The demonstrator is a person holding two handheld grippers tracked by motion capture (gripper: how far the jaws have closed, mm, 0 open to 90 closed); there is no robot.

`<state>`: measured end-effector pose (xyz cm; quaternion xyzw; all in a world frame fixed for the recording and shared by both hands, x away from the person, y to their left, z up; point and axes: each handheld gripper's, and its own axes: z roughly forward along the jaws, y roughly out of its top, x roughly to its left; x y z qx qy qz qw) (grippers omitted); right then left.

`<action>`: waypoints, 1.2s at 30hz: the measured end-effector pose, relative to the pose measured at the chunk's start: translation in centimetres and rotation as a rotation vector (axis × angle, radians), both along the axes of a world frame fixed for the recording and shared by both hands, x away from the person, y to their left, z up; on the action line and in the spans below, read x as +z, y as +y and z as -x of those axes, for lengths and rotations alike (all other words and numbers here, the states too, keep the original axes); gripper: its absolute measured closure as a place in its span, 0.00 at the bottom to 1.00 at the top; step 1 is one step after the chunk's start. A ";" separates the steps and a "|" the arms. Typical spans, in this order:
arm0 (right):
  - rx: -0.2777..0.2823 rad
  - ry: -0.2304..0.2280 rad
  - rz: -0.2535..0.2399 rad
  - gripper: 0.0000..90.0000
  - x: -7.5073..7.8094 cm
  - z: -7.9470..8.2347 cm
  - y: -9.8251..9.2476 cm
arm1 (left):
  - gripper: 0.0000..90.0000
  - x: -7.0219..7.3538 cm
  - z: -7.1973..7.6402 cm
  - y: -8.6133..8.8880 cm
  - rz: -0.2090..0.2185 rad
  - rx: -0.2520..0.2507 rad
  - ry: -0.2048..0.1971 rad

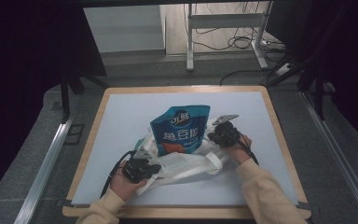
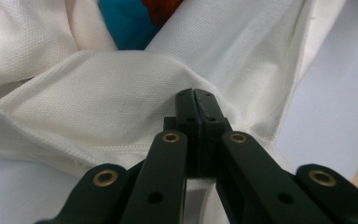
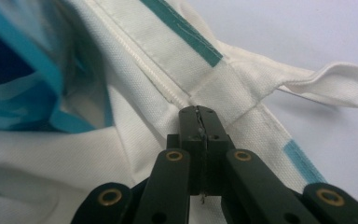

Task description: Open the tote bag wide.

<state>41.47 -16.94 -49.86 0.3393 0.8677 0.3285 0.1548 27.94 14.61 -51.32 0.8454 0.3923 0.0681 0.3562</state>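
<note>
Left claw (image 1: pixel 145 164): near front left of bench, jaws closed tight, pinching a fold of white cloth at the bag's near-left edge; in left gripper view (image 2: pixel 195 100), black jaws pressed together with woven fabric bunched around the tips.
Left hand (image 1: pixel 127 183): wrapped round the claw body, cream sleeve entering from bottom edge.
White cloth bag (image 1: pixel 186 164): crumpled flat across middle of bench, between both claws, mouth spread toward the far side.
Blue snack pouch (image 1: pixel 181 128): standing upright in the bag's mouth, centre of bench, lower part tucked inside the cloth.
Bag strap (image 3: pixel 328 79): white loop lying on the bench beside the bag's teal-striped rim.
Right claw (image 1: pixel 220 131): just right of the pouch, jaws closed tight on the bag's rim; in right gripper view (image 3: pixel 199 114), tips clamped at the seam where the strap joins.
Right hand (image 1: pixel 240 147): gripping the claw from behind.
Bench (image 1: pixel 121 121): pale blue mat with wooden border.
</note>
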 end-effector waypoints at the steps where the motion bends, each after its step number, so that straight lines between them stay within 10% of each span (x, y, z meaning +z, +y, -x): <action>1: -0.005 0.002 0.002 0.99 0.0 -0.1 0.0 | 1.00 0.0 0.0 0.0 -0.003 -0.004 0.003; 12: -0.008 -0.016 -0.014 0.99 -0.2 -0.1 -0.1 | 1.00 0.1 0.1 0.1 0.015 -0.009 -0.016; 22: 0.017 -0.104 -0.110 0.99 2.6 3.0 -2.1 | 1.00 2.5 0.2 1.4 0.099 0.029 -0.125; 36: 0.050 -0.148 -0.199 0.99 4.4 6.2 -6.0 | 0.99 3.0 0.3 4.0 0.135 0.104 -0.164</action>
